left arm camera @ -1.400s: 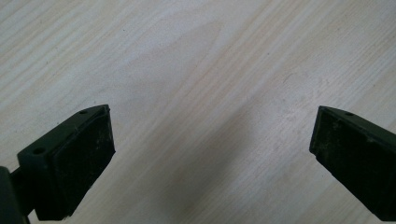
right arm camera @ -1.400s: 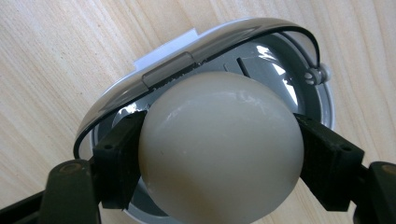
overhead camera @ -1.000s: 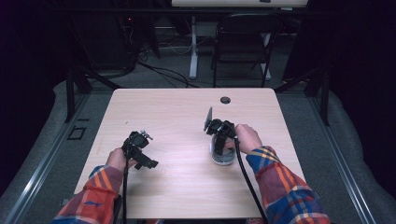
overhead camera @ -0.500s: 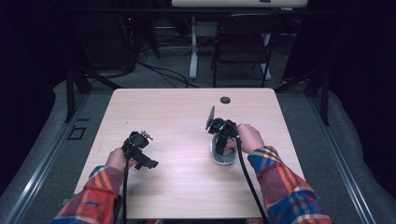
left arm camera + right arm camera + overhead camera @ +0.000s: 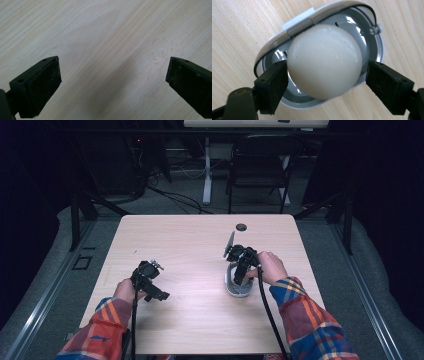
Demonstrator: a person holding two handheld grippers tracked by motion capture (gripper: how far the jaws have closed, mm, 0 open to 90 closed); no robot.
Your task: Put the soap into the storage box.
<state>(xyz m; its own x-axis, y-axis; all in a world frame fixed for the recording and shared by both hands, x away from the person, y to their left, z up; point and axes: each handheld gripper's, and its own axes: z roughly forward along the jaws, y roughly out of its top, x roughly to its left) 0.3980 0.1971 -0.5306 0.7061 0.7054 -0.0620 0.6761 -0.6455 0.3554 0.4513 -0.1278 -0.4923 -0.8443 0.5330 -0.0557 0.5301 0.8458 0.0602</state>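
Note:
A white egg (image 5: 324, 60) lies in a round silver holder (image 5: 377, 42) on the wooden table (image 5: 190, 240). My right gripper (image 5: 327, 82) points down over it with the egg between its jaws. The jaws have just been opening. The left pad sits close against the egg's side and the right pad stands off it with a gap. From above, the right gripper (image 5: 239, 270) hangs over the holder (image 5: 239, 290) right of the table's middle. My left gripper (image 5: 113, 82) is open wide above bare wood, at the table's left (image 5: 152, 282).
A small black round thing (image 5: 241, 227) lies near the table's far edge. Beyond the table stand a dark chair (image 5: 260, 165) and cables on the floor. Bare wood lies between the two hands and along the front.

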